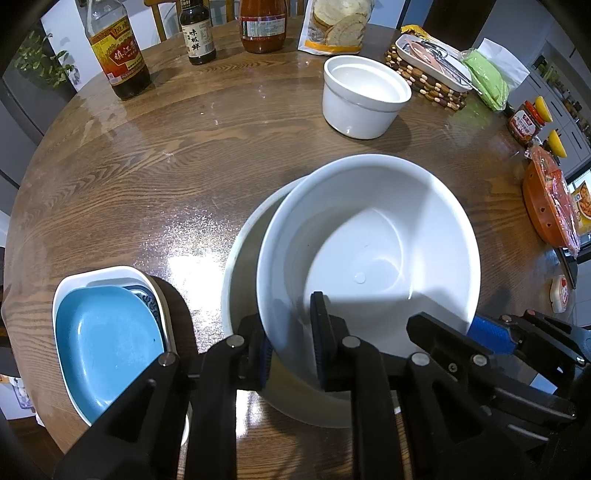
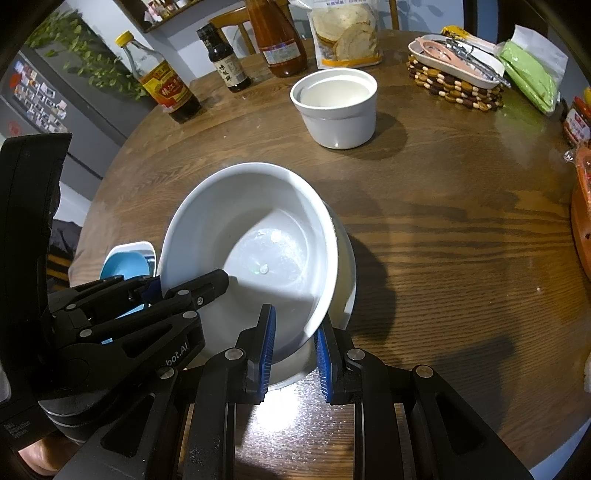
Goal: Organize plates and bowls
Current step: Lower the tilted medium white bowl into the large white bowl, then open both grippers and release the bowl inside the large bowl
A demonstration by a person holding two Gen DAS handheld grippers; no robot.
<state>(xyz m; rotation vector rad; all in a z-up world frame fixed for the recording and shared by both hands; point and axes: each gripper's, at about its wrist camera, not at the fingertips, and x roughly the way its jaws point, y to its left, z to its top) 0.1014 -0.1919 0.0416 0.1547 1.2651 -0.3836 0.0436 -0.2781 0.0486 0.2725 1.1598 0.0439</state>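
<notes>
A large white bowl [image 1: 369, 254] sits tilted inside a second white bowl [image 1: 240, 266] on the round wooden table. My left gripper [image 1: 291, 347] is shut on the upper bowl's near rim, one pad inside and one outside. My right gripper [image 2: 295, 350] straddles the same bowl's [image 2: 251, 251] rim, also shown in the left wrist view [image 1: 480, 332]; its pads stand slightly apart from the wall. A blue plate [image 1: 107, 339] lies on a stack of white plates at the left. A small white straight-sided bowl [image 1: 362, 96] stands farther back.
Sauce bottles [image 1: 118, 51] and a bag of crackers [image 1: 338, 26] line the table's far edge. A beaded trivet with a tray of utensils [image 1: 432, 62] and green cloths [image 1: 487, 77] sit at back right. An orange packet [image 1: 550, 206] lies at the right edge.
</notes>
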